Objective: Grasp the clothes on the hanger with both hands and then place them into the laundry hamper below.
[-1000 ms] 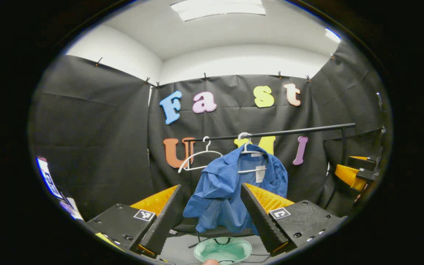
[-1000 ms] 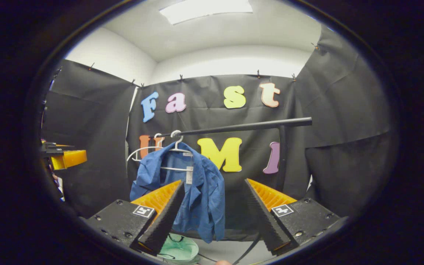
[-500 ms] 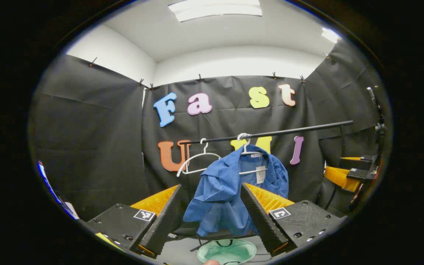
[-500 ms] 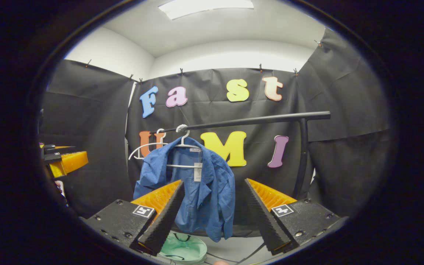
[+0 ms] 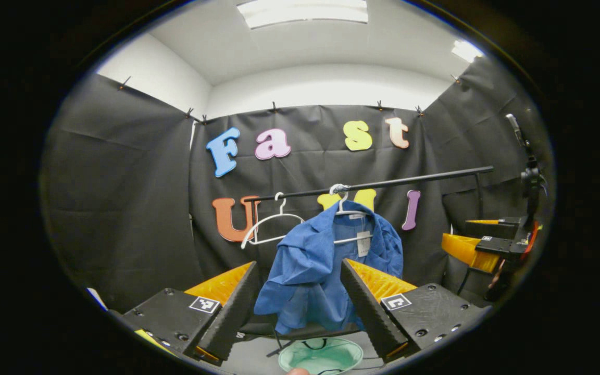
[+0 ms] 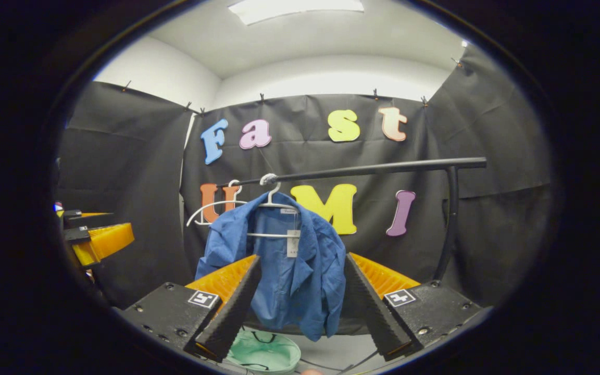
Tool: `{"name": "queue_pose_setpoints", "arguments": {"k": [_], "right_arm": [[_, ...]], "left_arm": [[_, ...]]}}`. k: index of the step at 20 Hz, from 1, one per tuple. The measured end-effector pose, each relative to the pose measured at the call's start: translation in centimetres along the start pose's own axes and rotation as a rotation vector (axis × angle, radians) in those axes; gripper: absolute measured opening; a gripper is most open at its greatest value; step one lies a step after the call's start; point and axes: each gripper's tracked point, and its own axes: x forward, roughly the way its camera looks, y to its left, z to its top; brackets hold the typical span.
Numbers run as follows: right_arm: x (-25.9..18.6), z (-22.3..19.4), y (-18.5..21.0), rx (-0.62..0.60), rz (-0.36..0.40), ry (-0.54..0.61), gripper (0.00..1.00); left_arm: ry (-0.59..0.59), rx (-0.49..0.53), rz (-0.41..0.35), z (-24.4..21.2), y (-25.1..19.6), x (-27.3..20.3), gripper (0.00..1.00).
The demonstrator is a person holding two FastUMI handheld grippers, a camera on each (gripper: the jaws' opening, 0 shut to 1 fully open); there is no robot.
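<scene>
Both tongs (image 5: pixel 297 291) (image 6: pixel 302 289) nearer the blue shirt (image 6: pixel 284 265) than before, fingers apart, nothing gripped.

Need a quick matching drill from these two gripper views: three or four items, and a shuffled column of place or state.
1. blue shirt
2. empty white hanger
3. green hamper
4. left gripper

a. bare on the rail
b. on the floor below the rail
c. open, short of the cloth
d. draped on a hanger

1-d, 2-a, 3-b, 4-c
</scene>
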Motion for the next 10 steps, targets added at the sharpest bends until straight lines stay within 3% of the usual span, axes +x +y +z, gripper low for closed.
{"name": "queue_pose_setpoints", "arguments": {"k": [10], "right_arm": [[2.6,-2.7,1.6,0.04,-0.11,0.061,1.0]], "left_arm": [[0.064,-0.007,-0.088,-3.0,2.2,2.0,0.97]]}}
